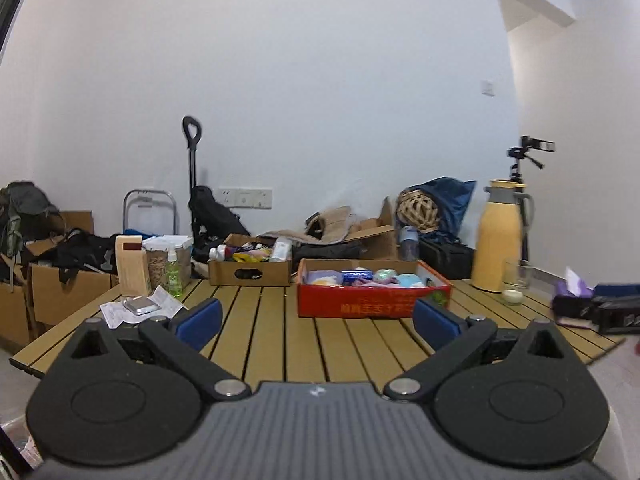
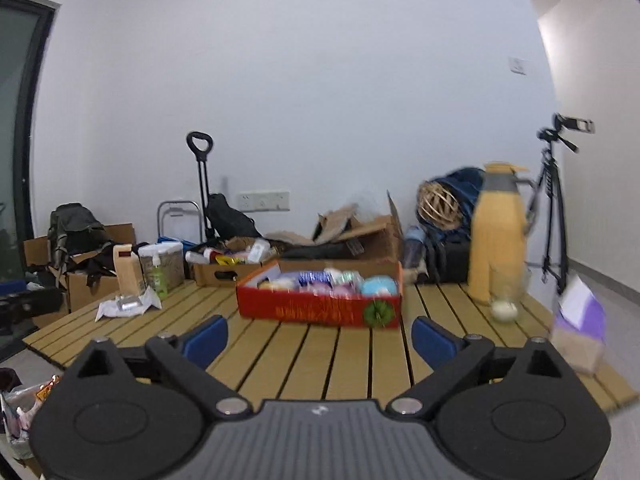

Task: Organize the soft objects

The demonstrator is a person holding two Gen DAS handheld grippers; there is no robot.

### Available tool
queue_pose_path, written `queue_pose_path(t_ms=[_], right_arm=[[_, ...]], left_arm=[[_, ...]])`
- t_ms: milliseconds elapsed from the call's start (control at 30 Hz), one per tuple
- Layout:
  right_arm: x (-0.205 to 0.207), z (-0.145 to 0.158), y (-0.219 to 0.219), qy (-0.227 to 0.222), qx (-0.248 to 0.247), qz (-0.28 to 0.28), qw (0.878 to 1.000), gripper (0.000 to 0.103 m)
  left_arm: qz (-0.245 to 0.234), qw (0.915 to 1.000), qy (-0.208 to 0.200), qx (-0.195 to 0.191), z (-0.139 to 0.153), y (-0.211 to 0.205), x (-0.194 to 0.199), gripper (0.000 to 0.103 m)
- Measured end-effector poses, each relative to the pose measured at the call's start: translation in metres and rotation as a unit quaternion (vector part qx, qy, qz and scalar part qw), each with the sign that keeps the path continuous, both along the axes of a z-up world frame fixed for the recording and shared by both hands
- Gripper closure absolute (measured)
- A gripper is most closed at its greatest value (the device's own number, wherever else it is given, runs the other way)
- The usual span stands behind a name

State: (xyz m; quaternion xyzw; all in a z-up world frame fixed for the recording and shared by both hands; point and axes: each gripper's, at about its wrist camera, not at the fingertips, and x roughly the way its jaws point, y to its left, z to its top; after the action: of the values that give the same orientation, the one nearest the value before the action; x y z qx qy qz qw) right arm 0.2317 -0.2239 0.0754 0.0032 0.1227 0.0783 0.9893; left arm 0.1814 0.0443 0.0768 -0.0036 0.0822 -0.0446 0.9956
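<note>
A big wooden table (image 1: 280, 332) made of yellow slats fills the middle. A red box (image 1: 372, 300) sits on it, full of soft toys (image 1: 384, 278) in blue, pink and yellow. A brown box (image 1: 250, 272) stands behind it to the left. A tall yellow jug (image 1: 502, 236) stands on the right, with a little white candle (image 1: 513, 297) just beside it. A green spray bottle (image 1: 173, 274) is on the left. The left gripper (image 1: 316, 316) is wide apart and holds nothing. The right gripper (image 2: 320, 338) is wide apart too, with nothing in it.
</note>
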Motion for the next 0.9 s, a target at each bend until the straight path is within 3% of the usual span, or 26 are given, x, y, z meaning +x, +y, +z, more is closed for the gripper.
queue_pose_path(t_ms=[133, 267, 500, 600, 900], right_arm=[[-0.038, -0.016, 0.007, 0.023, 0.001, 0.017, 1.000, 0.004], [-0.079, -0.021, 0.010, 0.010, -0.025, 0.010, 1.000, 0.004], [-0.140, -0.042, 0.010, 0.003, -0.015, 0.003, 1.000, 0.004], [-0.158, -0.052, 0.012, 0.013, -0.008, 0.022, 1.000, 0.004], [-0.173, -0.050, 0.018, 0.007, -0.020, 0.017, 1.000, 0.004]], left_arm=[[-0.017, 0.9998, -0.012, -0.006, -0.002, -0.011, -0.041, 0.000], [-0.023, 0.9994, -0.026, 0.006, -0.011, -0.020, -0.082, 0.000], [-0.019, 0.9984, -0.046, 0.029, -0.032, -0.031, -0.132, 0.000], [-0.033, 0.9976, -0.039, 0.046, -0.038, -0.036, -0.142, 0.000], [-0.041, 0.9976, -0.045, 0.033, -0.038, -0.034, -0.158, 0.000]])
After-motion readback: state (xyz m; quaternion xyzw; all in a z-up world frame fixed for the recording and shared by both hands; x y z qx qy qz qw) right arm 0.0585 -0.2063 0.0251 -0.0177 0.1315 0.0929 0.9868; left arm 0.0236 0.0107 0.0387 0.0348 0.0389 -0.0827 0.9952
